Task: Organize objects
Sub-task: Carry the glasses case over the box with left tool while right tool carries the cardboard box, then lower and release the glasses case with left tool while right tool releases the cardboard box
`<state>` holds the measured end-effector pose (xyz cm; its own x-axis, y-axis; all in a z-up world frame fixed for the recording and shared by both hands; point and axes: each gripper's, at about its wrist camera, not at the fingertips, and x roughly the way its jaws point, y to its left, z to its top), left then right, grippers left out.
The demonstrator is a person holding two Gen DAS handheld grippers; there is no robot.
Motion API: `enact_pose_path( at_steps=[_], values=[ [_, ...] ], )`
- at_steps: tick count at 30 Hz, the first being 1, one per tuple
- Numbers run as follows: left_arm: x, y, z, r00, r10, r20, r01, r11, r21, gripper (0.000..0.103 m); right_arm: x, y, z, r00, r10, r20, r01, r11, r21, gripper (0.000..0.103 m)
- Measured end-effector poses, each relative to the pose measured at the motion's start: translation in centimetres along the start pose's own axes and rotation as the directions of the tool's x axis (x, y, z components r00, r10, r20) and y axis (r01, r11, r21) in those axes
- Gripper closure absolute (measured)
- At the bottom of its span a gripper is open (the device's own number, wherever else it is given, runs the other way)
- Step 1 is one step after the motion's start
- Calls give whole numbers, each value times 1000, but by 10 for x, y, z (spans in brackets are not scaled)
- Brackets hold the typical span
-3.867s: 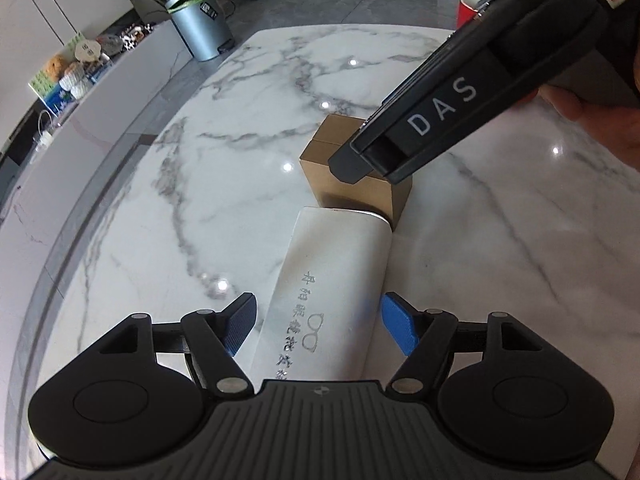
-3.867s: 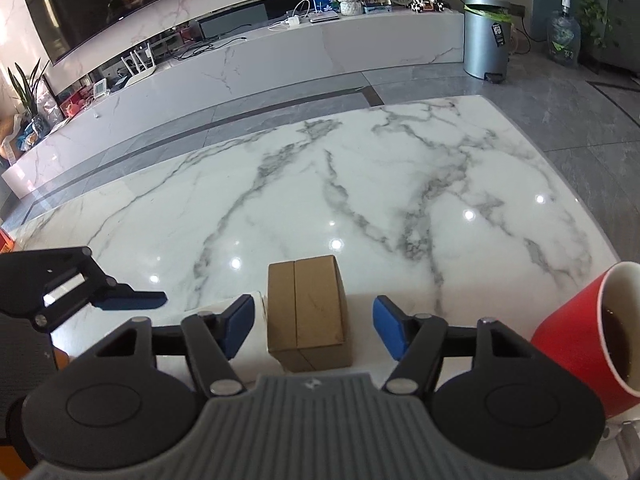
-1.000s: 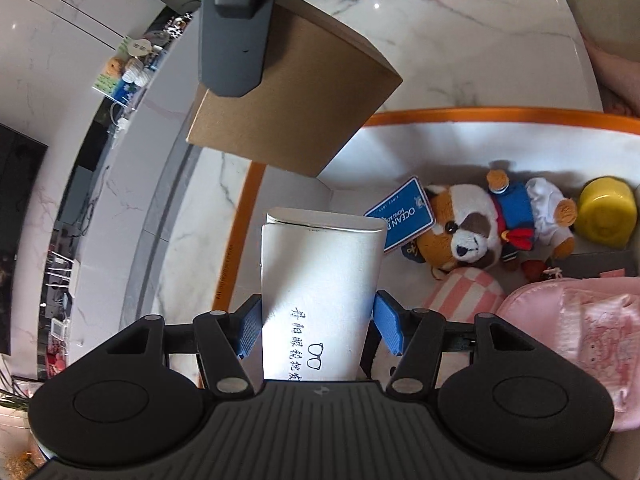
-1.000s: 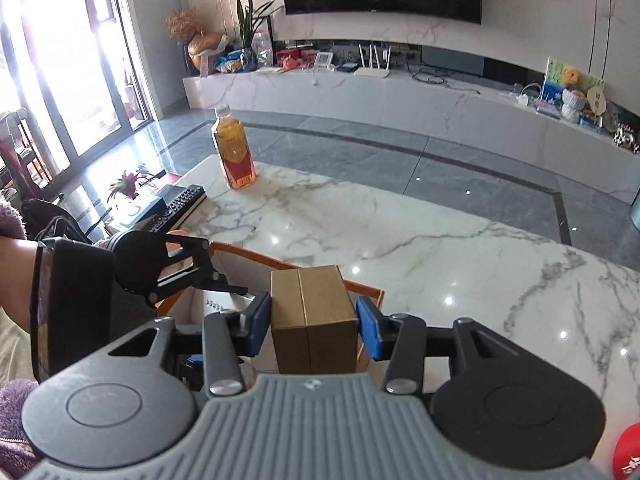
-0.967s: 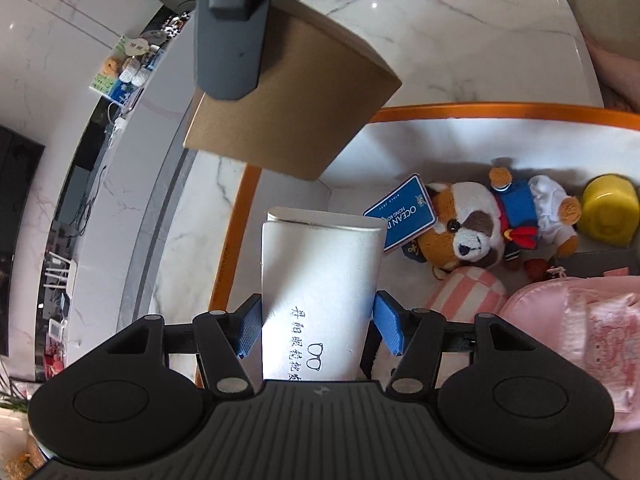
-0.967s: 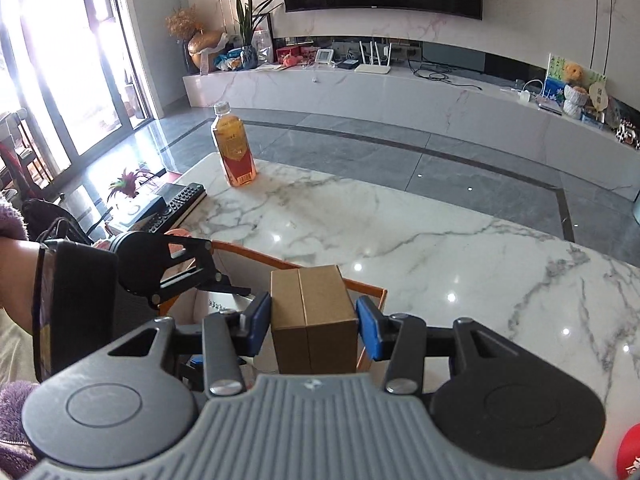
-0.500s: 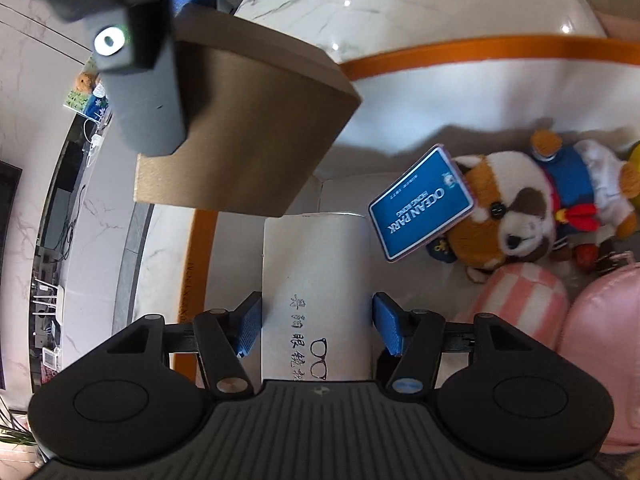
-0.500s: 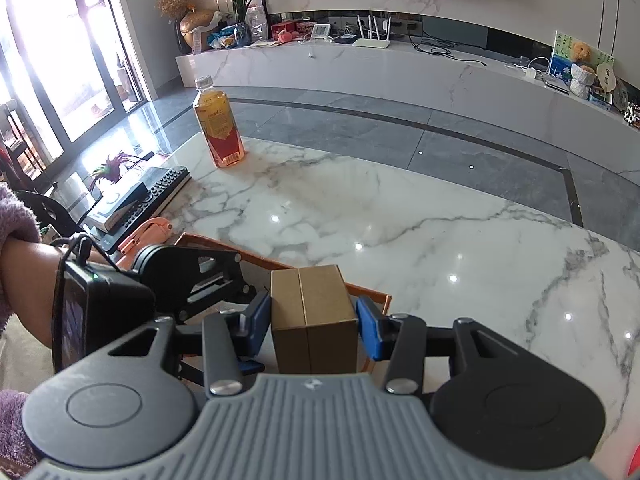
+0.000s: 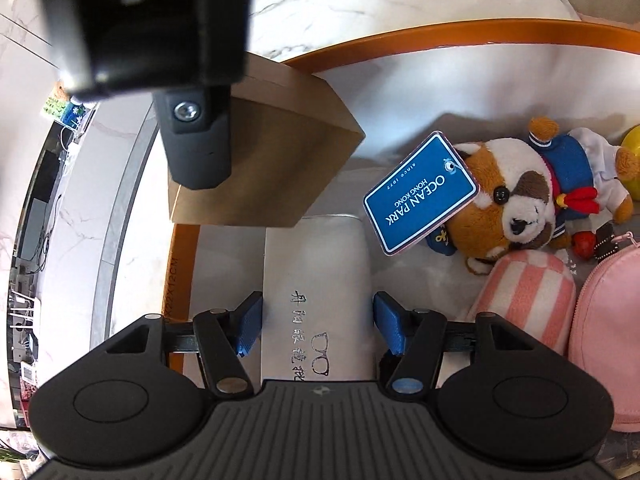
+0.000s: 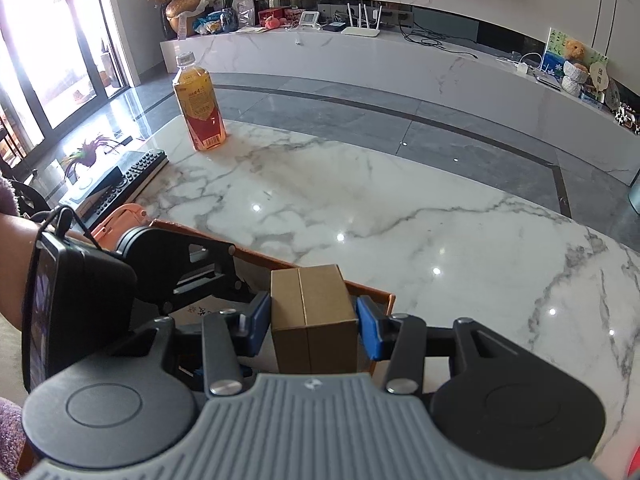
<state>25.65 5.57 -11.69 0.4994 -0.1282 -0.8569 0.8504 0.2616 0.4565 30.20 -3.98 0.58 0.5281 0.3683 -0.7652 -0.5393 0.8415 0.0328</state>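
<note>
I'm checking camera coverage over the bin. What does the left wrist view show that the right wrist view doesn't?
Only the left wrist view shows the bin's contents: plush toy, blue tag, striped pink roll, pink pouch, and the white case's printed face.

Only the right wrist view shows the drink bottle and the remote.

Both show the brown box and the bin's orange rim.

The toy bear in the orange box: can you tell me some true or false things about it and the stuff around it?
1. The plush bear wears a blue tag. True.
2. The right gripper holds a bottle. False: it grips a brown cardboard box.
3. The white case sits between the left gripper's fingers. True.
4. The orange drink bottle lies on its side. False: it stands upright on the marble table.
</note>
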Motion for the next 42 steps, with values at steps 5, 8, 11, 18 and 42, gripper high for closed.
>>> enact_pose_path(
  at_steps=[5,8,11,18,42],
  values=[
    [-7,6,-6,1000,13,10,-13,1000,-3,31,2,3,-1,1000,-17,0,17,1000,-21,54],
    [-12,14,-11,1000,20,-2,-20,999,-26,33,3,4,-4,1000,-26,0,26,999,-31,54],
    [-23,15,-21,1000,13,-18,-14,997,-73,38,4,10,-8,999,-53,5,53,997,-49,54],
    [-20,6,-32,997,24,-73,-36,987,-155,40,18,46,-24,977,-210,32,212,964,-157,54],
    [-56,24,-14,999,-31,-40,6,853,-522,48,-1,26,-34,994,-86,-64,65,956,-287,64]
  ],
)
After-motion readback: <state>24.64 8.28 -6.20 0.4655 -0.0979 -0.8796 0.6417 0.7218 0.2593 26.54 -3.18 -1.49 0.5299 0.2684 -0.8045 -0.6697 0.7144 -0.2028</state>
